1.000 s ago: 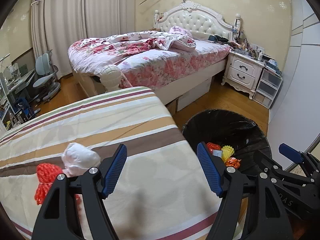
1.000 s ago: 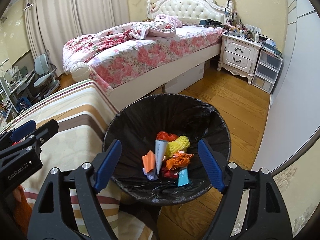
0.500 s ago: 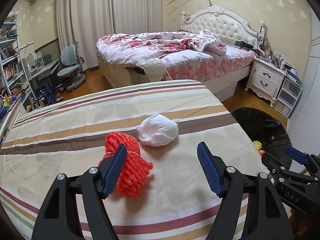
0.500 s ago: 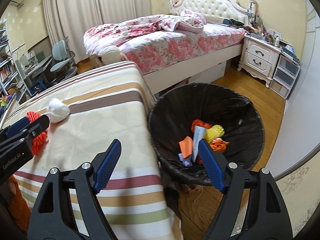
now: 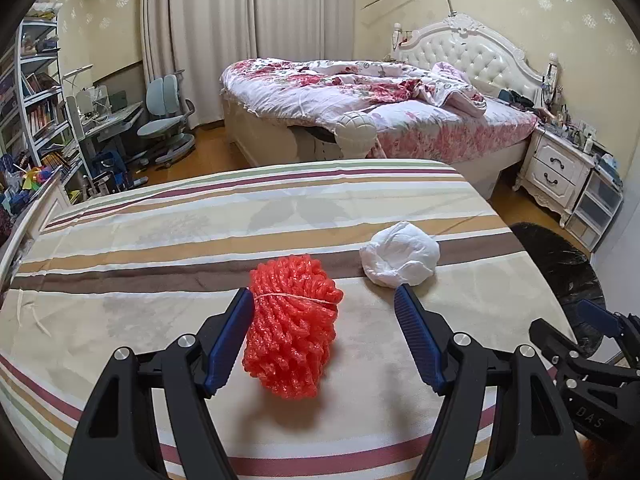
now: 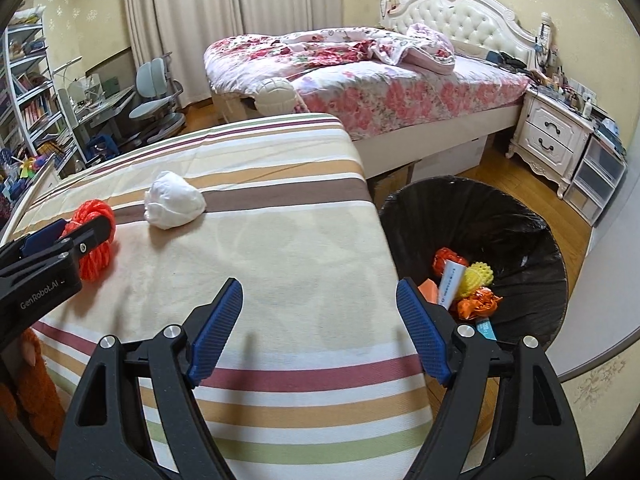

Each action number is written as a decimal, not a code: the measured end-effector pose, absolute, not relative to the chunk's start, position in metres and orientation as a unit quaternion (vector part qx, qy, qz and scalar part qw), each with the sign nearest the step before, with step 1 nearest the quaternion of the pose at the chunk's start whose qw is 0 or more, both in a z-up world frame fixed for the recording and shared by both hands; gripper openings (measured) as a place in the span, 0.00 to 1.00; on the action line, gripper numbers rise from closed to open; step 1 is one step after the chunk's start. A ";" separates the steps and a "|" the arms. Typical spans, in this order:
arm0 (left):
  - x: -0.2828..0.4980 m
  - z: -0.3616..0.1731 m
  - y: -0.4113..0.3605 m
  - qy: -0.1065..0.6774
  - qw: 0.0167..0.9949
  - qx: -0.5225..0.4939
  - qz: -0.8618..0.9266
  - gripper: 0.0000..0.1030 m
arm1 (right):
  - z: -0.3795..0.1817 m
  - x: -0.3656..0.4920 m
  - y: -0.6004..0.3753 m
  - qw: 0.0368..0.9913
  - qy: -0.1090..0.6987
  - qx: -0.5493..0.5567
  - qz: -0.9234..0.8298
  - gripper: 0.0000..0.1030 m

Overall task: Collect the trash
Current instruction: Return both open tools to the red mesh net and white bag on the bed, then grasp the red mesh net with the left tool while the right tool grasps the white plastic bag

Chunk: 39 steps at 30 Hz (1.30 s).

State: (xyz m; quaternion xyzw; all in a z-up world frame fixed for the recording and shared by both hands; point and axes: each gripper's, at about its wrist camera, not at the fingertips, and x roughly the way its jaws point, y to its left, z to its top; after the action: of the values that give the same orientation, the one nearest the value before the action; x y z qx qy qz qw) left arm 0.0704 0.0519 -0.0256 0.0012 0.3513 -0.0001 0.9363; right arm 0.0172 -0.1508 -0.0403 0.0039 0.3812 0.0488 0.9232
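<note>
Bedroom clutter fills the far left, shelves and a desk chair, and nearer lies a striped surface [image 5: 160, 240] carrying what is left to collect.

Leftmost on it is the red foam net bundle [image 5: 292, 320]. The left claw [image 5: 324, 336] hovers with its jaws spread either side of the bundle, the left pad close against it and the right one apart from it; nothing is pinched. Just to the right, on the brown stripe, sits a white crumpled wad [image 5: 400, 254], close to the bundle. Further right, the right claw [image 6: 320, 328] is also spread and empty, over bare cloth near the surface's right edge. Beyond that edge, on the wooden floor, stands the black-lined bin [image 6: 520, 216], already holding several coloured scraps.

Judging by this, the step in hand is the reach for the next piece. The left claw would need to come down, centre on the bundle and squeeze gently, since foam net looks soft and springy.

Count: two pieces of trash on the surface, one bin, two claws.
</note>
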 end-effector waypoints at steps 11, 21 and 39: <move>0.062 -0.022 0.056 0.345 0.938 -0.019 -0.025 0.70 | -0.038 0.019 -0.148 0.923 0.382 0.011 0.052 0.75; 0.048 -0.025 0.080 0.352 0.935 -0.042 -0.008 0.73 | -0.039 0.018 -0.148 0.923 0.380 0.011 0.054 0.75; 0.035 -0.011 0.103 0.325 0.943 -0.068 0.027 0.76 | -0.039 0.017 -0.149 0.923 0.380 0.010 0.054 0.75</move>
State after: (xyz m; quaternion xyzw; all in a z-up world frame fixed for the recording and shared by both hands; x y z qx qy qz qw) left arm 0.0350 0.1029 -0.0110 -0.0682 0.3248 0.0273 0.9429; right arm 0.0168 -0.1489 -0.0394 0.0096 0.3797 0.0542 0.9235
